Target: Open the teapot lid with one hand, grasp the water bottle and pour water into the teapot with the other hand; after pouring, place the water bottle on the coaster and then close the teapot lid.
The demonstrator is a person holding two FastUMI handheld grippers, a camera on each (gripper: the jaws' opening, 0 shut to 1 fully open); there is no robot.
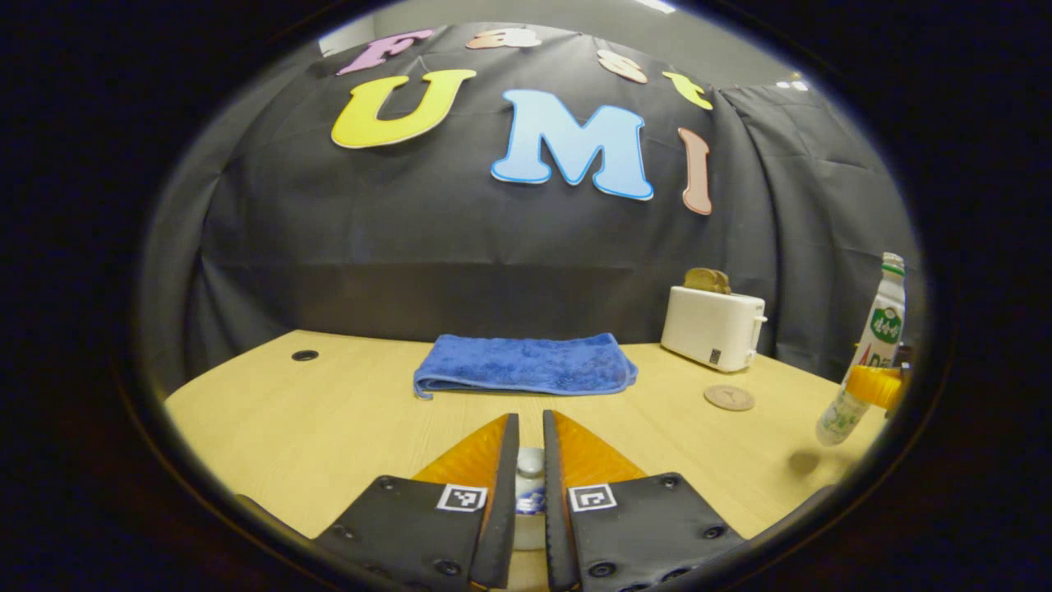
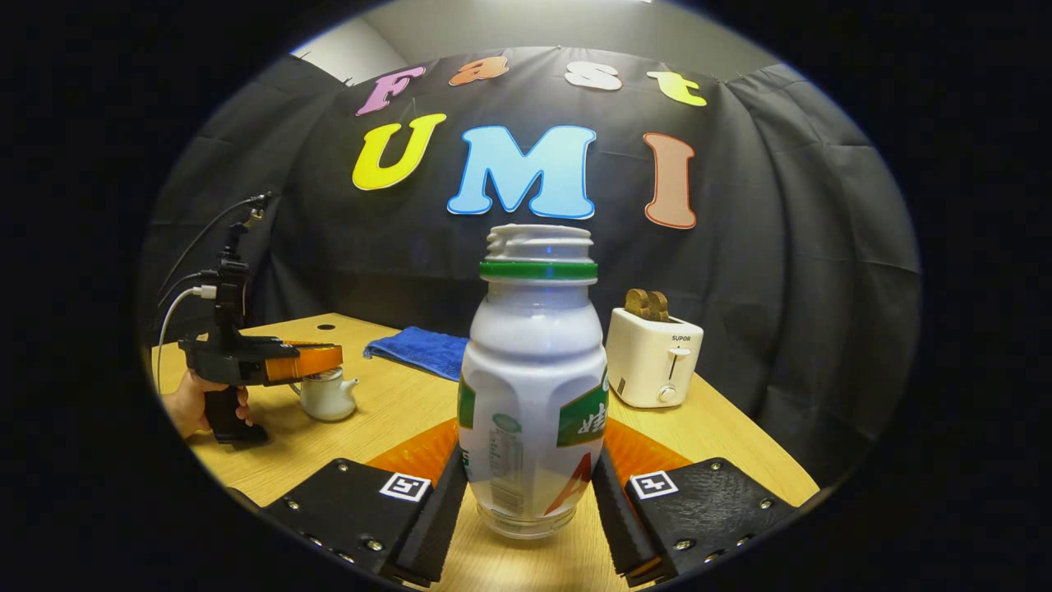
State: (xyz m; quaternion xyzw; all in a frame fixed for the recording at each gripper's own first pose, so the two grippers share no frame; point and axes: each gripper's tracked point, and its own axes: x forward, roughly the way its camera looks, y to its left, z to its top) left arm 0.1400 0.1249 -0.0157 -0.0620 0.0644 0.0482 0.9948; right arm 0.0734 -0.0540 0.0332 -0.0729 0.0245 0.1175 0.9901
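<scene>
Right gripper view: fingers clamp the upright water bottle.

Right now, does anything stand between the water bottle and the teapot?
Only bare table lies between water bottle and teapot; the left gripper sits over its lid, the blue towel lies farther back.

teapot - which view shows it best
The right gripper view: the teapot stands whole on the table, spout and body plain, with the left gripper at its lid. The left gripper view gives just a sliver of lid and body between the gripper's fingers.
</scene>
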